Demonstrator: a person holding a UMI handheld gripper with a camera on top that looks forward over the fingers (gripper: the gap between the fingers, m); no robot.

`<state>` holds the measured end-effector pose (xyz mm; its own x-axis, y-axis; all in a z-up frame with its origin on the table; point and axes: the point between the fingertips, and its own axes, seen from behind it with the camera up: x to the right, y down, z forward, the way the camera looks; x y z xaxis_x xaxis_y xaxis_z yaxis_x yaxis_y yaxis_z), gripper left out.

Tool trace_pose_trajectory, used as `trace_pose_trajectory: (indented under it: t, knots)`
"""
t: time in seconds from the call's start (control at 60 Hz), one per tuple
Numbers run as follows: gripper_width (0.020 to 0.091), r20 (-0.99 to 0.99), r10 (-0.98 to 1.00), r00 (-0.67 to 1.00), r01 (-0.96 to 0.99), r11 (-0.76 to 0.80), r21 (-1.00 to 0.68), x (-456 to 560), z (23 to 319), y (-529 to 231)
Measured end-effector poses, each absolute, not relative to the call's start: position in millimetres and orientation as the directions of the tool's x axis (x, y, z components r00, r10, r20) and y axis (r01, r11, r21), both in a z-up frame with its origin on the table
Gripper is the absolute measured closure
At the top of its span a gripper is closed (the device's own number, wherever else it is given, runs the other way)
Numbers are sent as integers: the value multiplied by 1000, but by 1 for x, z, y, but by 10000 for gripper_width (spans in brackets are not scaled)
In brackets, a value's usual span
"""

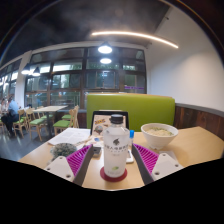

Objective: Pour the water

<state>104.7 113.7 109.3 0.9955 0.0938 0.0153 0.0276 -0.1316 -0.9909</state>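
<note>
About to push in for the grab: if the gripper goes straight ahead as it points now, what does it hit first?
Most likely the water bottle, standing upright between the open jaws of the gripper on a red coaster.

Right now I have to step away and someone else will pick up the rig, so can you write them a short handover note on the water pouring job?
Hand-held gripper: open, one finger at each side of the water bottle, gaps showing, no grip yet.
Water bottle: upright on a round red coaster on the wooden table, cap on.
White bowl: beyond the fingers at one side of the bottle, apart from it; a likely target for the water.
Done: gripper lined up on the bottle.
Left: close on the bottle, lift, pour. Nothing poured as far as the view shows.
</note>
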Motion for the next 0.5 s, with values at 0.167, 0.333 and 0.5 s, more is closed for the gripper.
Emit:
trace_pose_trajectory:
  t: [0.167,0.333,0.5]
  knots:
    - [274,42,87,995,56,-155,-986,95,133,22]
    - [282,36,152,988,56,-133,-990,63,150,-71]
    - [296,33,176,984,59,-142,-988,54,142,-130]
